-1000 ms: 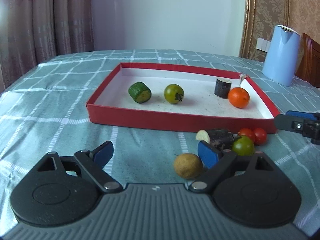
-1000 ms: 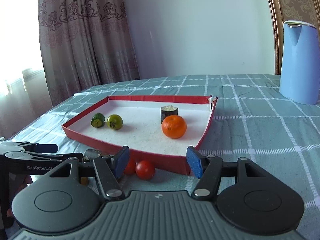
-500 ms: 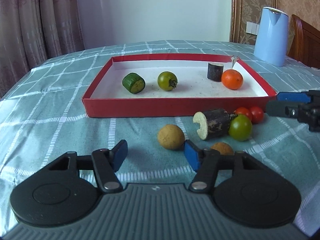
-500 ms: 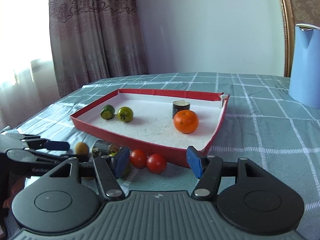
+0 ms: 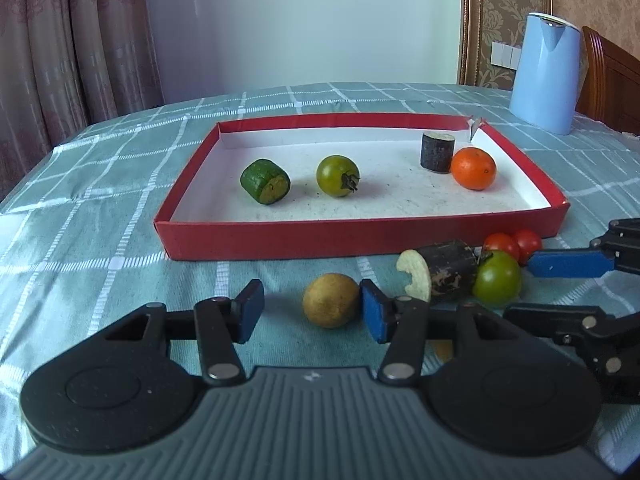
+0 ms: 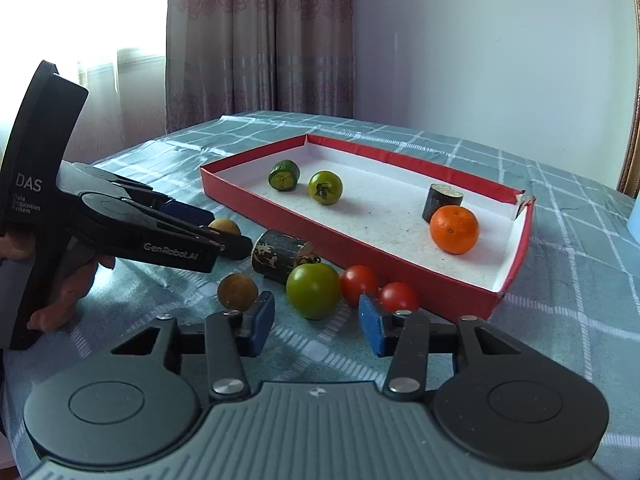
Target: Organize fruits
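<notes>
On the checked cloth in front of the red tray [image 5: 280, 236] lie a brown round fruit [image 5: 331, 300], an eggplant chunk [image 5: 448, 266], a green tomato [image 6: 313, 290], two red cherry tomatoes [image 6: 360, 284] and a second brown fruit [image 6: 237, 290]. My left gripper [image 5: 312, 312] is closing with the first brown fruit between its fingers. The right pad is at the fruit and the left pad stands off it. My right gripper [image 6: 316, 318] is closing around the green tomato, with gaps on both sides. The tray holds a cucumber chunk [image 5: 266, 182], a green tomato [image 5: 337, 175], an eggplant piece [image 5: 437, 151] and an orange [image 5: 473, 168].
A blue kettle [image 5: 546, 76] stands at the back right of the table, beside a wooden chair [image 5: 608, 76]. Curtains hang behind the table on the left. A hand [image 6: 68, 292] holds the left gripper's handle low over the cloth.
Both grippers' jaws have narrowed. The left one now has the brown fruit between its fingers. The right one swung left, from the cherry tomatoes to the green tomato.
</notes>
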{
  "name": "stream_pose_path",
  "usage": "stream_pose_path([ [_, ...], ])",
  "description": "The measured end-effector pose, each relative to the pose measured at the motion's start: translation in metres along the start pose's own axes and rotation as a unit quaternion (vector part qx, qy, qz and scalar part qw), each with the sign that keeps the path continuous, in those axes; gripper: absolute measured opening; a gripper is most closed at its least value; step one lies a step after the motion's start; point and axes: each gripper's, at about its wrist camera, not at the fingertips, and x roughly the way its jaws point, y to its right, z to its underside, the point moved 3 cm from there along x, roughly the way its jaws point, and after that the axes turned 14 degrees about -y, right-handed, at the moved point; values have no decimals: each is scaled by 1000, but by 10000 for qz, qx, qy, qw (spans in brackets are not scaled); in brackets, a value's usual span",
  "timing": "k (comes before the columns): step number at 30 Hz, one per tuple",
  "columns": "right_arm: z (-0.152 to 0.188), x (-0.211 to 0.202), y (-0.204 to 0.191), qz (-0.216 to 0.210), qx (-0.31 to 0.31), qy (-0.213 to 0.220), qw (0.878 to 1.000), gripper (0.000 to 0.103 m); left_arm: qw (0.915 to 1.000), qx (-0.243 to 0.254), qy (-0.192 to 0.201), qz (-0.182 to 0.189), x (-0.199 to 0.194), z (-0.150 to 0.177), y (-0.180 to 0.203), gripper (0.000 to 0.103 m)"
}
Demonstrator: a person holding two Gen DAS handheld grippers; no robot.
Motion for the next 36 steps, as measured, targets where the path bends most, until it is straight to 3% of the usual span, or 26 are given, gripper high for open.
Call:
stream_pose_path([
  [2,-3,5,-2,-19,-35,-60,10000,39,10000,6,14,9,0,0,0,48],
  [9,-10,14,-13,183,-258,-64,9995,33,9997,193,91,75,-1,2,7,26],
  [19,-8,6,-9,122,-129,138,9997,32,9998,-73,198,21,-6,3,-2,26],
  [36,-8,-8,-4,412,88,560,9975,32,9940,-694,245,-814,-9,4,-18,26],
])
